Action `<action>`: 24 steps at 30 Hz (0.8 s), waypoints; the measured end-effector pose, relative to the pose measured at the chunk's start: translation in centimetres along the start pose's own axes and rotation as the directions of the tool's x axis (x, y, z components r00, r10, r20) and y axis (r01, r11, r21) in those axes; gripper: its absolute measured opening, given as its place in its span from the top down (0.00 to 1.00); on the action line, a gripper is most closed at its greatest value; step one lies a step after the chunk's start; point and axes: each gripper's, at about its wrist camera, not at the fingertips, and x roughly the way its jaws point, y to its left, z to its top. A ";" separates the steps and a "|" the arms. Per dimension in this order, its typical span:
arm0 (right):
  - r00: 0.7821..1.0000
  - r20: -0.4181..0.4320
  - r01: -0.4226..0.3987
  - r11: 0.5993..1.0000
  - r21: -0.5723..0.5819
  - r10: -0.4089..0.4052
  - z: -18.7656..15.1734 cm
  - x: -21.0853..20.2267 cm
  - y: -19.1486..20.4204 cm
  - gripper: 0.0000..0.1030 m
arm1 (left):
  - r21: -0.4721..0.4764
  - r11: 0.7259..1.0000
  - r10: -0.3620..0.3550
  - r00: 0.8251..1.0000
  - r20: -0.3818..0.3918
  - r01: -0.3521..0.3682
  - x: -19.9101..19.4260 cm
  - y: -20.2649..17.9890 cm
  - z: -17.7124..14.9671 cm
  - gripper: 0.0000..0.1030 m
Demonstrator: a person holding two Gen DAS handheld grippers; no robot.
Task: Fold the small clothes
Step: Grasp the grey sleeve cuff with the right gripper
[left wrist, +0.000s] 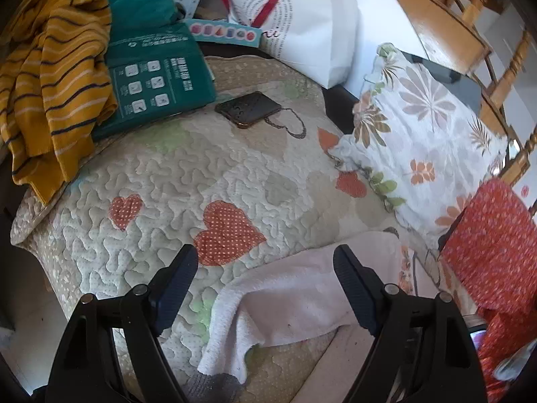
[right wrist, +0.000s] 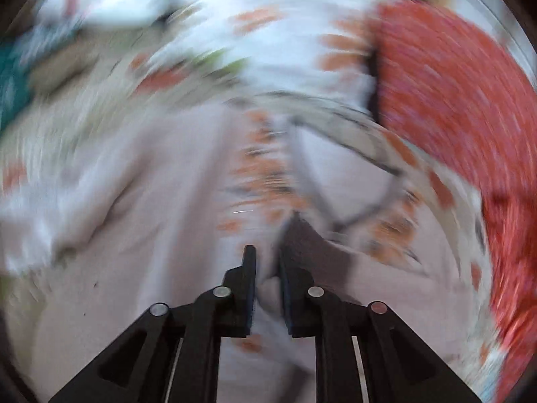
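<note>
A small pale pink garment [left wrist: 295, 305] lies on the quilted heart-pattern bedspread [left wrist: 188, 181], partly folded over, with a grey cuff [left wrist: 211, 386] at the bottom. My left gripper [left wrist: 265, 255] is open and empty, its jaws wide apart just above the garment's upper edge. The right wrist view is badly motion-blurred. There my right gripper [right wrist: 266, 255] is nearly closed, pinching a fold of the pink garment [right wrist: 268, 288], which spreads below it with an orange flower print [right wrist: 265, 174].
A floral pillow [left wrist: 419, 141] and a red dotted cloth [left wrist: 493, 255] lie to the right. A yellow striped garment [left wrist: 53, 87], a green box [left wrist: 157, 77], a phone [left wrist: 248, 109] and a white paper bag [left wrist: 308, 30] sit at the back.
</note>
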 end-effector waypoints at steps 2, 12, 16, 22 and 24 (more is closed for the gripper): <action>0.999 0.029 0.021 0.993 -0.116 -0.018 0.0 -0.2 3.9 0.79 | -0.013 1.000 0.003 1.000 0.003 -0.003 -0.1 0.4 0.2 0.21; 0.984 0.106 -0.148 0.986 0.072 0.140 -1.2 -5.5 -1.4 0.55 | -0.029 1.000 -0.009 1.000 -0.001 0.009 -0.4 0.7 0.3 0.21; 0.987 0.055 -0.158 0.947 0.279 0.148 -2.5 -4.3 -8.5 0.54 | -0.003 1.000 -0.008 1.000 0.001 0.008 -0.3 -0.4 -0.1 0.20; 0.976 -0.038 -0.169 0.855 0.490 0.214 -4.9 0.0 -13.3 0.53 | 0.022 1.000 -0.009 1.000 -0.025 0.009 0.5 -1.3 -0.7 0.20; 0.961 -0.040 -0.210 0.821 0.531 0.272 -5.2 1.5 -13.2 0.53 | 0.027 1.000 -0.007 1.000 -0.027 0.007 0.6 -1.3 -0.8 0.20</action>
